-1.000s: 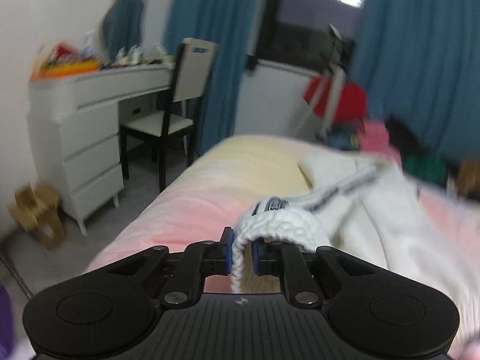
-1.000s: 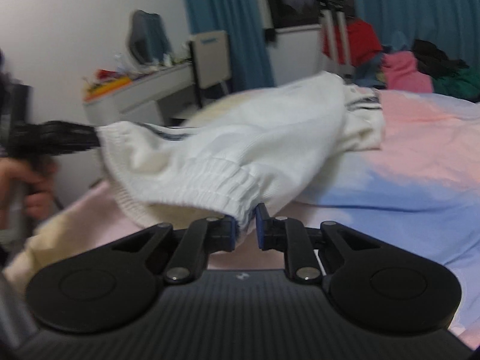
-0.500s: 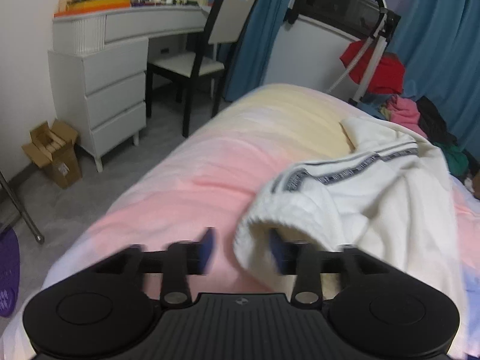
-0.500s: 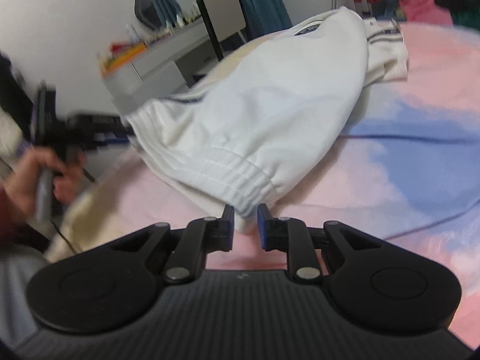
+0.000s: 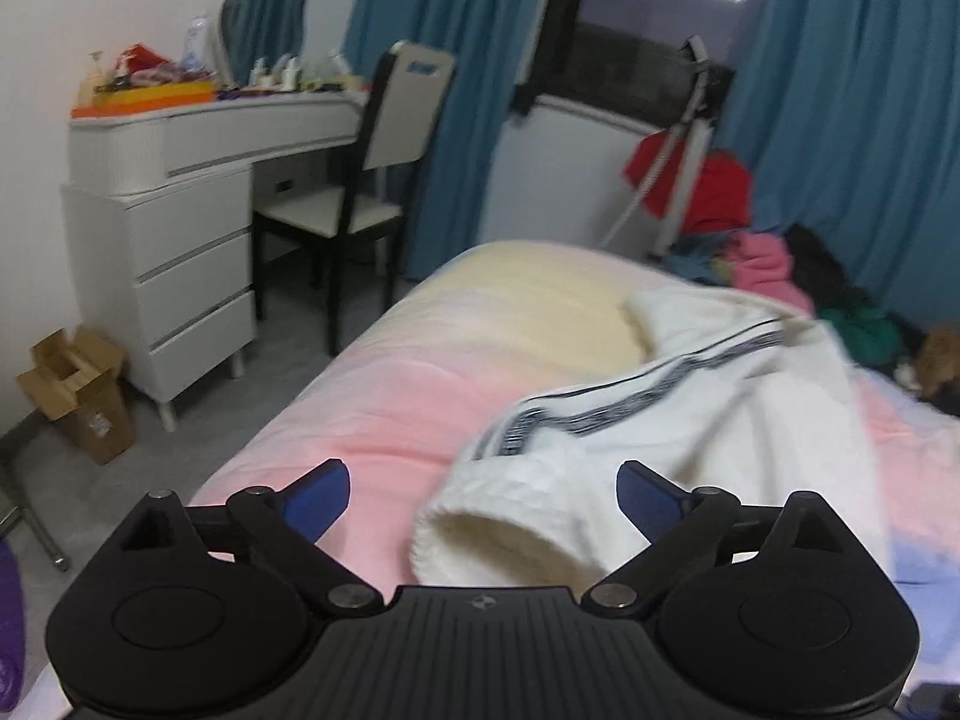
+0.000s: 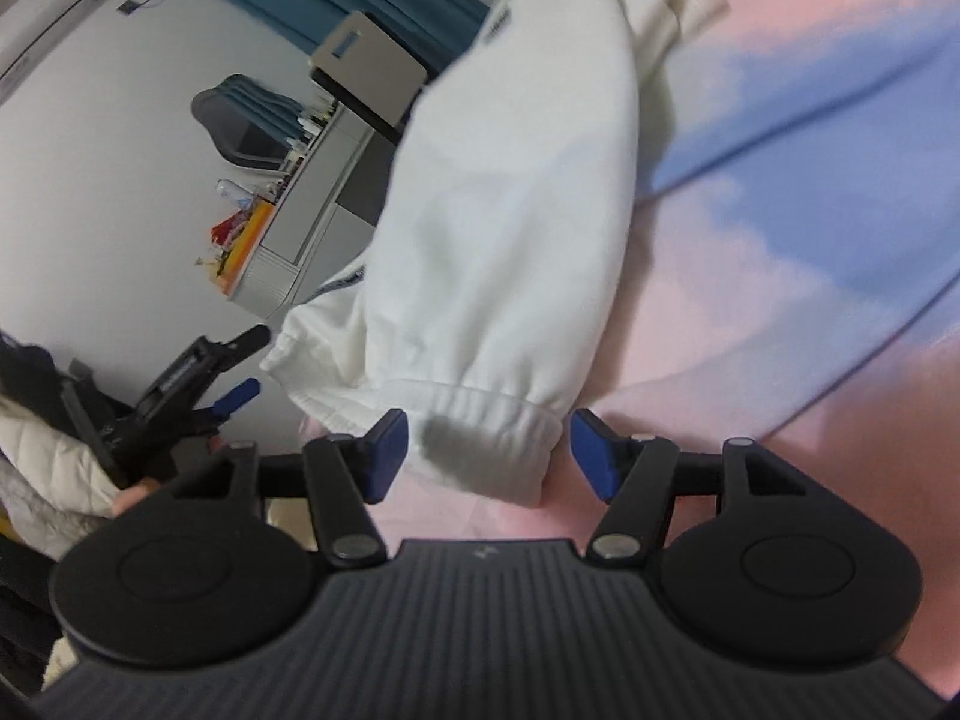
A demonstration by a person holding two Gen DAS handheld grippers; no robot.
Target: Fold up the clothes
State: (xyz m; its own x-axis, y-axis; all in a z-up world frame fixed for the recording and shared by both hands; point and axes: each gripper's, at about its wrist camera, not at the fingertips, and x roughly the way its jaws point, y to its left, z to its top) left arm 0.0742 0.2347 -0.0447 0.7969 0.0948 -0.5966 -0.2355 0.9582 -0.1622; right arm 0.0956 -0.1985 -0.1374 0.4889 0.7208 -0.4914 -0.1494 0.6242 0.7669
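Note:
White sweatpants [image 5: 690, 420] with a dark striped side band lie on the pink, yellow and blue bed [image 5: 420, 372]. My left gripper [image 5: 483, 495] is open, with one ribbed leg cuff [image 5: 480, 540] lying loose between its blue pads. In the right wrist view the pants [image 6: 504, 198] stretch away across the bed [image 6: 780, 300]. My right gripper [image 6: 489, 450] is open, its pads either side of the other cuff [image 6: 480, 426], not pinching it. The left gripper [image 6: 237, 393] also shows at the left there, open, beside the first cuff.
A white dresser [image 5: 180, 240] and a chair [image 5: 372, 180] stand left of the bed, with a cardboard box [image 5: 78, 390] on the floor. A heap of red, pink and green clothes [image 5: 762, 252] lies at the far end by blue curtains [image 5: 840, 120].
Both grippers have opened and let go of the cuffs. The pants have dropped from being held up onto the bed. The right view has tilted.

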